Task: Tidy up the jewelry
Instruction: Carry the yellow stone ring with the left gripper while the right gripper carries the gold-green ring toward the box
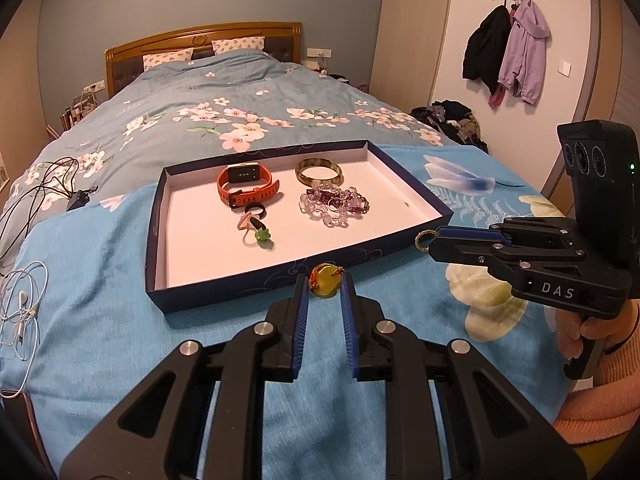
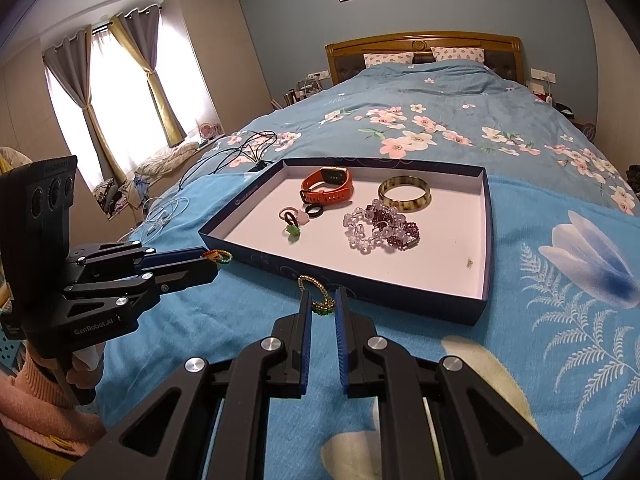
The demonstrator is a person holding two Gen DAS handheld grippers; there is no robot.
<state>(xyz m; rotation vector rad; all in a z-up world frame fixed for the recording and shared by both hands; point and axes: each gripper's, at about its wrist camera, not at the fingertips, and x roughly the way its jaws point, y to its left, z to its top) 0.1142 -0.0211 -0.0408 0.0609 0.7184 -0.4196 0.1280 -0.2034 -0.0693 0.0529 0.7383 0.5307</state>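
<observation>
A dark blue shallow box (image 1: 224,292) (image 2: 276,264) lies on the bed. In it are an orange watch (image 1: 248,188) (image 2: 328,188), a horn-patterned bangle (image 1: 319,172) (image 2: 404,196), clear and purple bead bracelets (image 1: 334,204) (image 2: 380,228) and small rings (image 1: 256,224) (image 2: 296,220). My left gripper (image 1: 325,286) (image 2: 218,258) is shut on a yellow stone pendant with red cord (image 1: 326,278), just outside the box's near wall. My right gripper (image 2: 322,304) (image 1: 424,240) is shut on a gold bead chain with green beads (image 2: 318,294), also in front of the box.
A light blue blanket (image 1: 120,320) (image 2: 540,320) covers the foot of the bed. White earphones (image 1: 20,304) and black cables (image 1: 52,184) (image 2: 240,152) lie to the left of the box. Coats (image 1: 504,52) hang on the right wall.
</observation>
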